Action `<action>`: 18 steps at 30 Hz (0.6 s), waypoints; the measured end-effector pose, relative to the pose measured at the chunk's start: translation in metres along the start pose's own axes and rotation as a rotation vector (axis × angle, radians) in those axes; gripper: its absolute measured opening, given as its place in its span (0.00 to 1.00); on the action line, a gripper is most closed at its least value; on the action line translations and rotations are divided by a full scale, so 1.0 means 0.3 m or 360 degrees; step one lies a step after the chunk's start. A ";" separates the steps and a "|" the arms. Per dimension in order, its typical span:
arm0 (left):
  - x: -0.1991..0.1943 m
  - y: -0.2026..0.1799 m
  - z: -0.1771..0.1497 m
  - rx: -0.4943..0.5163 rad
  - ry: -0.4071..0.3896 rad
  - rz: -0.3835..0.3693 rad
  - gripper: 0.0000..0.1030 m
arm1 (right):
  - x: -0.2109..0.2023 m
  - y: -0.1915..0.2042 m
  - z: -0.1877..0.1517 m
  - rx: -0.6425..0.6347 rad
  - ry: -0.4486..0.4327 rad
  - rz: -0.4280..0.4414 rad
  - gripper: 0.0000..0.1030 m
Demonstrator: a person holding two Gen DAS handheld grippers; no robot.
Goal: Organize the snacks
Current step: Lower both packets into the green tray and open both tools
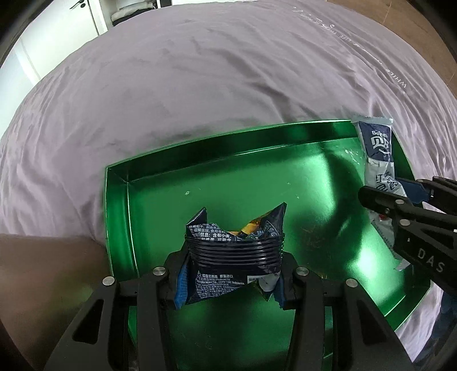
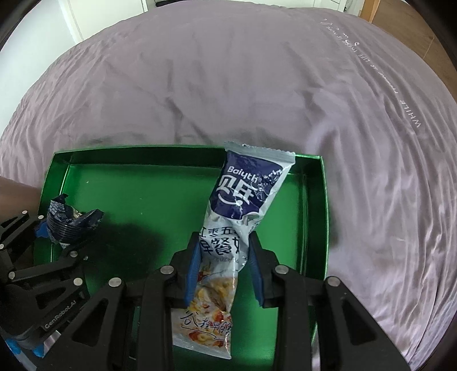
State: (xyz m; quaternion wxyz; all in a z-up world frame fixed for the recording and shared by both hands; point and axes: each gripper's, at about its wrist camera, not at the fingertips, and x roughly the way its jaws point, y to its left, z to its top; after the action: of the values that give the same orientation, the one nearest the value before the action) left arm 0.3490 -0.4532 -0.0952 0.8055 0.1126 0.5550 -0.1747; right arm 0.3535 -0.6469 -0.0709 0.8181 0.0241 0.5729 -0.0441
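A shiny green tray lies on a purple bedsheet; it also shows in the right wrist view. My left gripper is shut on a dark blue snack packet and holds it over the tray's near left part. The same packet and left gripper show at the left of the right wrist view. My right gripper is shut on a long white and blue Baiyth cereal pouch, held over the tray's right side with its top past the far rim. That pouch and right gripper appear at the right of the left wrist view.
The wrinkled purple sheet with white printed text stretches all around the tray. A white door and wall stand at the far left, and wooden floor shows at the far right. A bare forearm sits left of the tray.
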 end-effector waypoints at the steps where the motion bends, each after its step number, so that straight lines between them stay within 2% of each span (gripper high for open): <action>1: 0.003 0.002 0.000 -0.0007 0.0000 -0.0002 0.40 | 0.004 0.002 -0.002 -0.0004 0.0003 -0.0002 0.20; 17: -0.025 0.014 -0.017 -0.0113 0.0010 -0.0019 0.40 | 0.042 0.019 0.034 -0.0050 0.0018 -0.0026 0.21; 18: -0.024 0.017 -0.017 -0.0124 0.0011 -0.0015 0.40 | 0.040 0.016 0.029 -0.0046 0.0017 -0.0030 0.24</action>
State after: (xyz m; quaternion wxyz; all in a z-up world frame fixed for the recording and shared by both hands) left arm 0.3442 -0.4456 -0.0903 0.8064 0.0792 0.5648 -0.1565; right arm 0.3662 -0.6435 -0.0791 0.8148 0.0071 0.5781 -0.0434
